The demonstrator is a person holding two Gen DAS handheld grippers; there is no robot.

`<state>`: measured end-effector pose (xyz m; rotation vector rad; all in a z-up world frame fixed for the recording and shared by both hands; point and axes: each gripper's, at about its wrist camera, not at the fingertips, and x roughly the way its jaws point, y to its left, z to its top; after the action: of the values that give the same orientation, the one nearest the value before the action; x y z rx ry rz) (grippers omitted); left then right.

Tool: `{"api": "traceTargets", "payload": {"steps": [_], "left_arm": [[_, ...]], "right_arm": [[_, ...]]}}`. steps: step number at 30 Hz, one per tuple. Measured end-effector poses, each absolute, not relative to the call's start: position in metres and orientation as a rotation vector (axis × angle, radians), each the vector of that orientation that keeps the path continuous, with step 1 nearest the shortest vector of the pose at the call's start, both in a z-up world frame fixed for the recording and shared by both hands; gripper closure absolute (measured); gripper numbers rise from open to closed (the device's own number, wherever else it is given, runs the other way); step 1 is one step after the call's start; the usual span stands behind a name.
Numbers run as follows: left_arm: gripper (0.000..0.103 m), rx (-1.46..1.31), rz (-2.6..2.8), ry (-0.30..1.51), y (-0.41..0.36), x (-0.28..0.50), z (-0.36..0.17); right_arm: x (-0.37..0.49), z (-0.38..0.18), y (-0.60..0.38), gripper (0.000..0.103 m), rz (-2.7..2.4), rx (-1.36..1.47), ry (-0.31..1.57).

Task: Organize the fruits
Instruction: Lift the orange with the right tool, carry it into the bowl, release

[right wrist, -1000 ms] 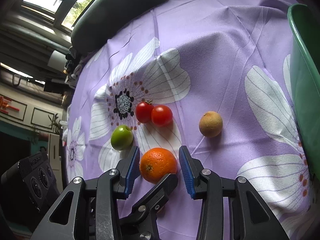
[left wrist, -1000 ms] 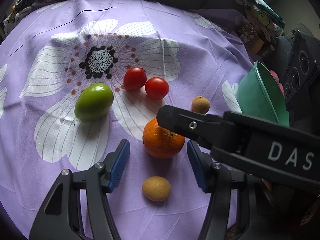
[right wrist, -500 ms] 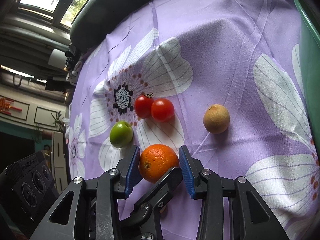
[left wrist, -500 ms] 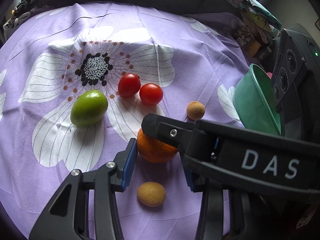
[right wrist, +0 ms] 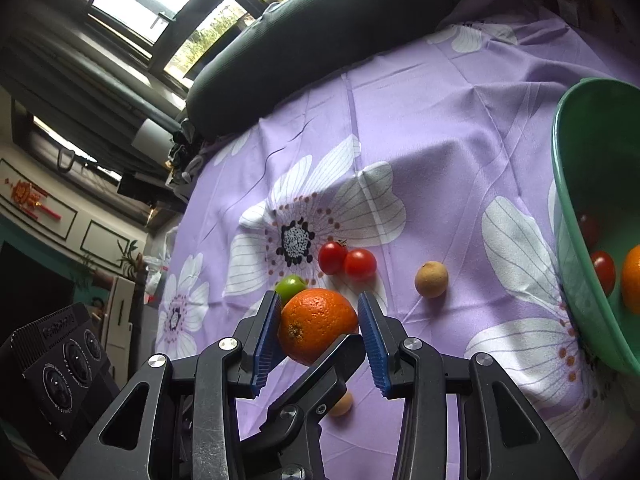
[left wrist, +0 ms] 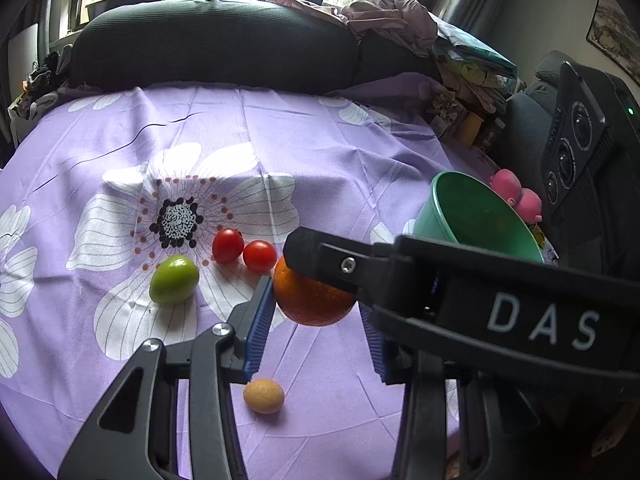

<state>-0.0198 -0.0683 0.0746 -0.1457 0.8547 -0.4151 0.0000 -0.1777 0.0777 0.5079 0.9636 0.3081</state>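
An orange is held off the purple flowered cloth. My left gripper and my right gripper cross each other, and both have their blue pads against the orange's sides. On the cloth lie two red tomatoes, a green fruit and two small tan fruits. A green bowl at the right holds a tomato and an orange.
A dark cushion lies along the cloth's far edge. Piled cloths and clutter sit at the back right. A pink toy lies behind the bowl.
The jaws have closed in on the orange and lifted it off the cloth. Both cameras have risen and tilted up, so more of the room shows.
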Motion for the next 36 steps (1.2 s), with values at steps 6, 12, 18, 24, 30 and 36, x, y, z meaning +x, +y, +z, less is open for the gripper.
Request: {"api": "traceTargets", "payload": {"steps": [6,12,18,24,30,36], "left_arm": [[0.062,-0.139,-0.457,0.801,-0.08,-0.025,0.09],[0.062,-0.104,-0.505,0.755,-0.104,-0.029,0.106],[0.062,-0.03,-0.576,0.723,-0.14,-0.031,0.116],[0.062,0.016,-0.652,0.72,-0.176,-0.03,0.116],[0.062,0.06,-0.69,0.727,-0.21,-0.033,0.109],[0.062,0.082,-0.738,0.763,-0.236,-0.028,0.099]], "right_arm": [[-0.012,0.098,-0.19,0.06,0.299,0.493,0.89],[-0.023,0.114,-0.209,0.059,0.265,0.508,0.82],[-0.036,0.125,-0.242,0.059,0.203,0.554,0.752],[-0.049,0.126,-0.279,0.059,0.148,0.617,0.704],[-0.058,0.12,-0.309,0.059,0.086,0.672,0.689],[-0.066,0.109,-0.335,0.059,0.029,0.725,0.691]]}}
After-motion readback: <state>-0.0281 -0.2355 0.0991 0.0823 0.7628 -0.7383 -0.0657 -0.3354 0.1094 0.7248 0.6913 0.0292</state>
